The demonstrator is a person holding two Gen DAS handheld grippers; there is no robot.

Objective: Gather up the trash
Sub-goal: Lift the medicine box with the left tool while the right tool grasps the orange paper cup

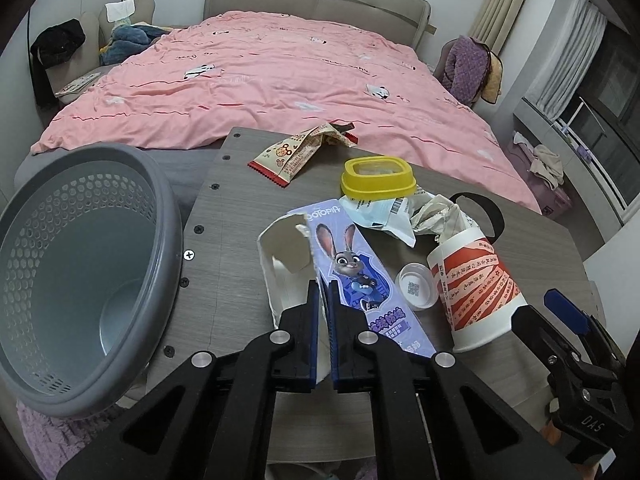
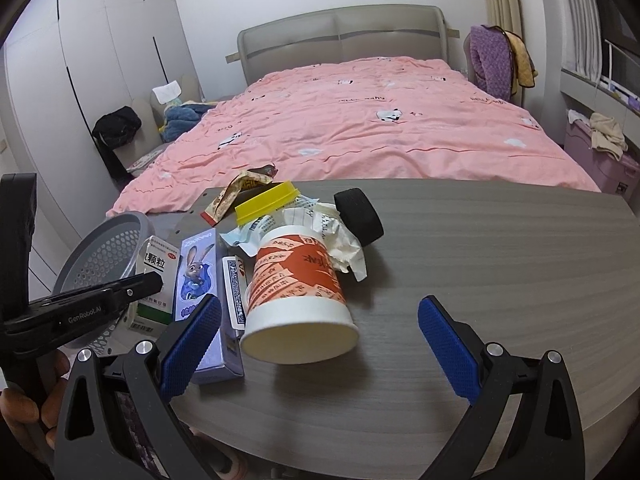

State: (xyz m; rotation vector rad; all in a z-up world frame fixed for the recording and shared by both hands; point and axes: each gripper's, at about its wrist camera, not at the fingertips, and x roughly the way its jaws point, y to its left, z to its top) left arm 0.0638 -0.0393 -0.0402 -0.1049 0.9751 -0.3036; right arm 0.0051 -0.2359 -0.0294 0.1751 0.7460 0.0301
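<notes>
My left gripper (image 1: 324,300) is shut on the torn edge of a white medicine box (image 1: 280,264), which stands next to a purple rabbit-print carton (image 1: 352,264) on the grey table (image 1: 224,208). In the right wrist view the same white box (image 2: 154,276) shows green print. A red and white paper cup (image 2: 298,292) lies on its side, its mouth toward my right gripper (image 2: 320,340). That gripper is open, with a pad on either side of the cup's mouth and neither touching it. A grey perforated basket (image 1: 80,264) sits at the table's left edge.
More litter lies farther back: a snack wrapper (image 1: 296,152), a yellow-lidded tub (image 1: 376,178), crumpled paper (image 1: 436,216), a small clear lid (image 1: 416,286), a card pack (image 2: 234,288) and a black roll (image 2: 358,214). A pink-covered bed (image 2: 360,128) lies beyond the table.
</notes>
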